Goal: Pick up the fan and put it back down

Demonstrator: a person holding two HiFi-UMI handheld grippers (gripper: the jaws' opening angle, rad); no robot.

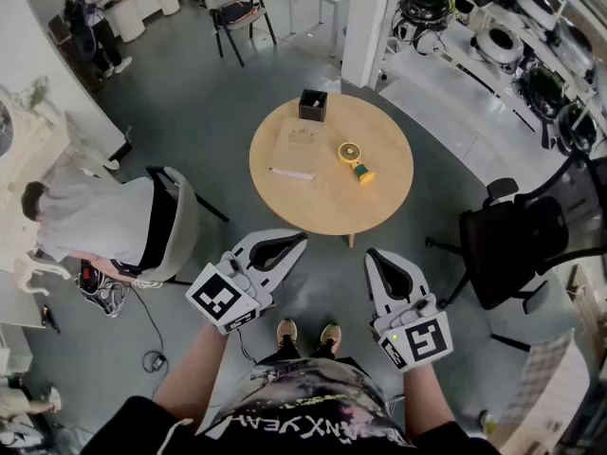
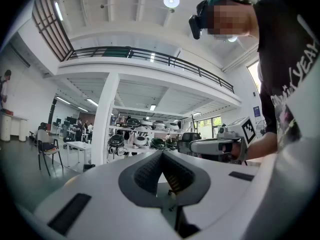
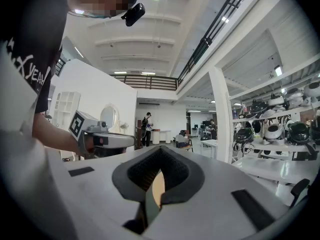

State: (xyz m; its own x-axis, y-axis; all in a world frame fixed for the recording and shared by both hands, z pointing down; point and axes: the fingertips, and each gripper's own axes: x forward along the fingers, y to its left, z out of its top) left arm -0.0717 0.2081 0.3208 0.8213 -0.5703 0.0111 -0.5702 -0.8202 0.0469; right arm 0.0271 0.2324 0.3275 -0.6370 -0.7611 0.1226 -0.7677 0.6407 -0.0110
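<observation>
Evidently nothing had been grasped yet: the left gripper (image 1: pixel 292 243) and right gripper (image 1: pixel 381 262) were held level, side by side at the person's waist. Each had its jaws pressed together on nothing, well short of the round wooden table (image 1: pixel 332 207). I judged that a ready stance ahead of the reach. The small yellow fan (image 1: pixel 355 158) sat on the tabletop just right of a tan book (image 1: pixel 297 150), near a black box (image 1: pixel 312 105). The black shirt's print read partly "YEAH"; the book's cover mark was too small to read.

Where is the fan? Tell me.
Head view: the yellow fan lies on the round wooden table, just right of the tan book, near the black box.
</observation>
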